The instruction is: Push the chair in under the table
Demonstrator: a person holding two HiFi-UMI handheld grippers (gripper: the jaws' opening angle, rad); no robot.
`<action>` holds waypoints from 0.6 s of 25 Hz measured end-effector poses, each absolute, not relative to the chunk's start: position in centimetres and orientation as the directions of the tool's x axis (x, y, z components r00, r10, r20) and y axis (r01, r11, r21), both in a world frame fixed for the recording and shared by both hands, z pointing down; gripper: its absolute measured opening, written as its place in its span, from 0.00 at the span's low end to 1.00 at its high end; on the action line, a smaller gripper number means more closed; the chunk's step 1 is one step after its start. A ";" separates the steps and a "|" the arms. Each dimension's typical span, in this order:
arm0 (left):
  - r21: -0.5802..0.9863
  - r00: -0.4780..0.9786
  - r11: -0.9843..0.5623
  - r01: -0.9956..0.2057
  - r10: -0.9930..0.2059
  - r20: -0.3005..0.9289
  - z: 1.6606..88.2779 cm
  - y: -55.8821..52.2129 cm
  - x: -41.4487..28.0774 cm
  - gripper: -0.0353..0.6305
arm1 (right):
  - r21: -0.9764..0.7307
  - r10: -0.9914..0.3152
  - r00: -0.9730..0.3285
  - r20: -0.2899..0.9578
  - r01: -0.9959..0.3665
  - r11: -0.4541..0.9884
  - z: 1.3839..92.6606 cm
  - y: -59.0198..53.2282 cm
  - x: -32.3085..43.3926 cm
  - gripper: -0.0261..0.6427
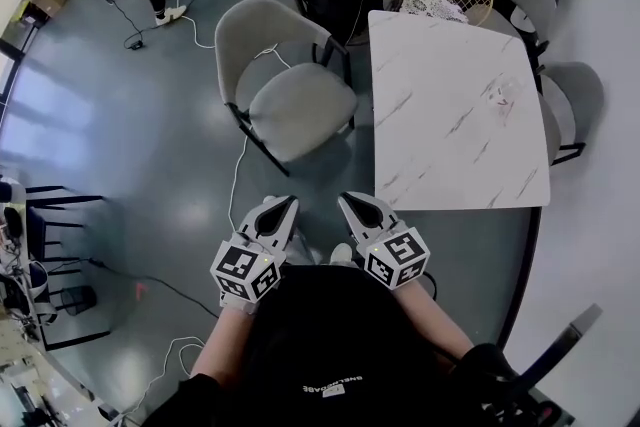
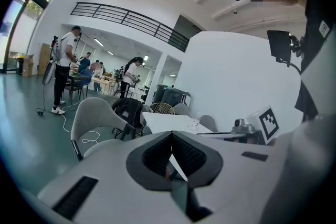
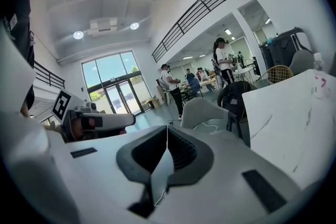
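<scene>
Two pairs of tongs hang side by side low in front of the person, the left tongs (image 1: 280,209) and the right tongs (image 1: 352,205) each pressed together with nothing between the pads, both well short of the chair (image 1: 298,103). That grey chair stands pulled out from the left edge of the white marbled surface (image 1: 450,105). It is skewed, with its seat near the edge but none of it tucked underneath, so the push looks not yet begun. It appears to be a padded shell on a slim dark frame (image 1: 337,55): probably light enough to slide, stiff enough to take a shove, and inclined to swivel if pushed off-centre. The glossy floor (image 1: 150,165) should let it glide. A white cable (image 1: 236,185) trailing by its legs might snag. The best purchase is likely the outer curve of the backrest (image 1: 250,30), with the closed tips used as blunt pushers, one on each side and low enough not to tip it. The fabric should keep them from skating.
</scene>
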State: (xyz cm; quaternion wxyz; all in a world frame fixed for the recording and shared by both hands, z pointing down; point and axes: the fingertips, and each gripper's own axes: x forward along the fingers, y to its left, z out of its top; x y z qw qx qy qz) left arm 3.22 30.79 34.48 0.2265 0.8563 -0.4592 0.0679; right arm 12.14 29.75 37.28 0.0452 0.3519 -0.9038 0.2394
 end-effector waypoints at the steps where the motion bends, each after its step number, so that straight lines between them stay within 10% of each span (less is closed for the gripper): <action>1: 0.331 0.570 -0.474 -0.816 -0.755 0.323 34.7 30.0 2.6 0.06 | -0.397 -0.613 -0.747 0.257 -0.660 0.637 37.4 29.1 11.6 0.06; 15: 0.397 0.632 -0.507 -0.765 -0.709 0.313 35.4 17.1 -10.6 0.06 | -0.358 -0.632 -0.702 0.328 -0.712 0.604 37.7 16.8 0.2 0.06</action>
